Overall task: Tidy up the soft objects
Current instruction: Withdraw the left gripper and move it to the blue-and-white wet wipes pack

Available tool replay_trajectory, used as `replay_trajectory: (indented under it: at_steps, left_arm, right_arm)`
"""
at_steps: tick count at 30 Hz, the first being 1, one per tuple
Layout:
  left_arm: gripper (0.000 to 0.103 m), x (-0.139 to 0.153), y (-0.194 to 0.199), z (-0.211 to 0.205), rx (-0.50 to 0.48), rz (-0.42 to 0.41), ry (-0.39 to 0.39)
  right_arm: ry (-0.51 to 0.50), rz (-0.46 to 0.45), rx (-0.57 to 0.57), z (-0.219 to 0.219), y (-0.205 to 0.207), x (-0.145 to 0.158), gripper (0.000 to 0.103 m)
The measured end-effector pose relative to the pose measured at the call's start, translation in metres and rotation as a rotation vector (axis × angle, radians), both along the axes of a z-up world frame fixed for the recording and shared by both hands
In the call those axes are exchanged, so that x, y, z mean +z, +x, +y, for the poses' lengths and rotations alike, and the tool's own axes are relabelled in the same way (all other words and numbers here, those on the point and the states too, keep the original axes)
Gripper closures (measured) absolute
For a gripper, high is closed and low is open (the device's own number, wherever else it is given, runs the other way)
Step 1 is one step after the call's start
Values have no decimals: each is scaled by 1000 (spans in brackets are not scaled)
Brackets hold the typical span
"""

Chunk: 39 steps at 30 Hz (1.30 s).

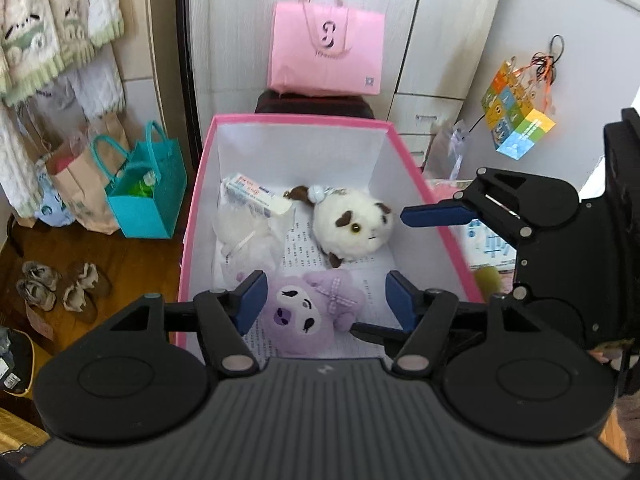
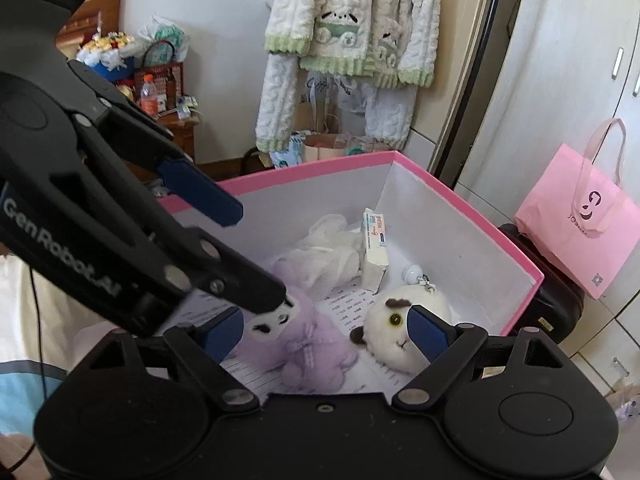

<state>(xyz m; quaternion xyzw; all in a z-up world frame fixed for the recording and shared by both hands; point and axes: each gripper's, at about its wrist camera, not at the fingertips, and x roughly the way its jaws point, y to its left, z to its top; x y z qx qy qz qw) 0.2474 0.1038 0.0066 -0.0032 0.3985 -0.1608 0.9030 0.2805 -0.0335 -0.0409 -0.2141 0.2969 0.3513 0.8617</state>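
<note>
Pink-rimmed box [image 1: 192, 216], purple plush [image 2: 308, 344] face half hidden behind left tool [image 2: 224, 248]

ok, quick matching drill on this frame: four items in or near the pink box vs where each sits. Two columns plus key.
Items:
1. purple plush
2. white plush
3. carton
4. pink tote bag

Places:
A. far left of the box floor
B. outside, behind the pink box
C. near end of the box, below the open left gripper
D. right side of the box floor, by the right gripper

Pairs: 1-C, 2-D, 3-A, 4-B
</note>
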Motion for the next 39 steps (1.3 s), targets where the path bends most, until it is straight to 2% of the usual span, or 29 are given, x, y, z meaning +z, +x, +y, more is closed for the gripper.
replay_trajectory:
  at_steps: [3, 8, 14, 22, 29, 36, 38, 39]
  left_arm:
    - [38, 12, -13, -1, -10, 0, -23]
    - [38, 28, -39, -12, -35, -16, -20]
    - [33, 50, -65, -27, -131, -30, -122]
    - [32, 65, -93, -65, -213, -82, -101]
    - [32, 64, -103, -103, -287, -74, -77]
    - [34, 43, -91, -135, -308, -47, -99]
    - [34, 36, -83, -143, -305, -50, -100]
    - [35, 32, -79, -147, -298, -60, -107]
  right_arm:
    - [27, 1, -5, -12, -12, 8, 12]
    - [76, 2, -23, -39, -34, 24, 12]
    - [138, 7, -66, -88, -61, 50, 11]
    - [245, -4, -182, -173, -89, 70, 11]
    - [265, -15, -277, -221, -112, 63, 11]
    - [294, -27, -328, -245, -119, 36, 12]
    - [296, -25, -333, -247, -115, 29, 14]
    - [296, -27, -336, -247, -113, 25, 19]
